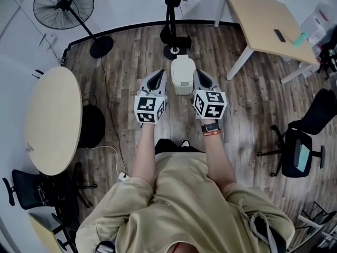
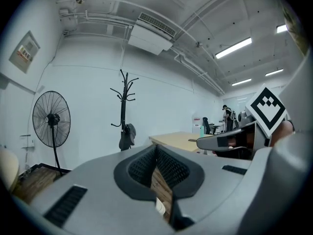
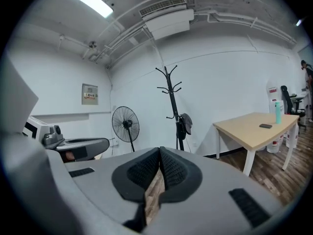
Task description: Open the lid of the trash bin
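Observation:
A small white trash bin (image 1: 182, 75) stands on the wooden floor in front of me in the head view, and its lid lies flat and closed. My left gripper (image 1: 158, 76) hangs just left of the bin and my right gripper (image 1: 199, 75) just right of it, both pointing forward at about lid height. Neither touches the bin. In the left gripper view the left gripper (image 2: 156, 149) has its jaws pressed together with nothing between them. The right gripper (image 3: 160, 151) looks the same in its own view. Neither gripper view clearly shows the bin.
A coat rack (image 1: 172, 16) stands right behind the bin, with a floor fan (image 1: 64, 5) to the far left. A rectangular table (image 1: 265, 21) is at the far right, a round table (image 1: 53, 119) at the left. Office chairs (image 1: 301, 151) stand to the right.

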`<state>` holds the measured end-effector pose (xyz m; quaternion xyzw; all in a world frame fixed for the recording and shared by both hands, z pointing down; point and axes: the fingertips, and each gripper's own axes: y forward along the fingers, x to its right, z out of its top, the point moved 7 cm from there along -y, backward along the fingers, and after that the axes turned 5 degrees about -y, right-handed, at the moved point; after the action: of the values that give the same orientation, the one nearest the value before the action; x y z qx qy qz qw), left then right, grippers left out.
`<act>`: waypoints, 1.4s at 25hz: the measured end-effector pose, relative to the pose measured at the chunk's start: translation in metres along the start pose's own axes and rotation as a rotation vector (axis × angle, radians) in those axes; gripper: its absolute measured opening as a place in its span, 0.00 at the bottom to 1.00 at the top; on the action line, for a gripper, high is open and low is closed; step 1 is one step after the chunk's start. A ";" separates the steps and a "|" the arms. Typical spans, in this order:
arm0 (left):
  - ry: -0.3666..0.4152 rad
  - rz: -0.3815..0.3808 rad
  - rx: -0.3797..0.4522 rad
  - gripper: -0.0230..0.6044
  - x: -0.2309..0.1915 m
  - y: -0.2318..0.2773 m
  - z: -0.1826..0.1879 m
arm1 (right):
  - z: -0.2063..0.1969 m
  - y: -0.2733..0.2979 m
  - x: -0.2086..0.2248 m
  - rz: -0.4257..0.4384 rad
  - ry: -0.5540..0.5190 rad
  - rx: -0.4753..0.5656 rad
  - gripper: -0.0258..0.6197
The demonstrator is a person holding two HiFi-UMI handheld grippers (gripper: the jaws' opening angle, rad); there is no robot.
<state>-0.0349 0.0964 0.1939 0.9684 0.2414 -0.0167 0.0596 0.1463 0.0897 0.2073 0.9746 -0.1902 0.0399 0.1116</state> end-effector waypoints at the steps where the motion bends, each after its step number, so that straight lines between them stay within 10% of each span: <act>1: 0.009 0.003 -0.005 0.07 0.002 0.008 -0.001 | -0.001 0.006 0.006 0.009 0.003 -0.007 0.04; 35: -0.166 -0.024 -0.141 0.07 -0.120 0.193 -0.127 | -0.126 0.224 0.077 0.016 0.102 -0.302 0.04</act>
<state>-0.0497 -0.1133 0.3481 0.9541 0.2479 -0.0805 0.1472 0.1279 -0.1112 0.3839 0.9418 -0.1960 0.0613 0.2662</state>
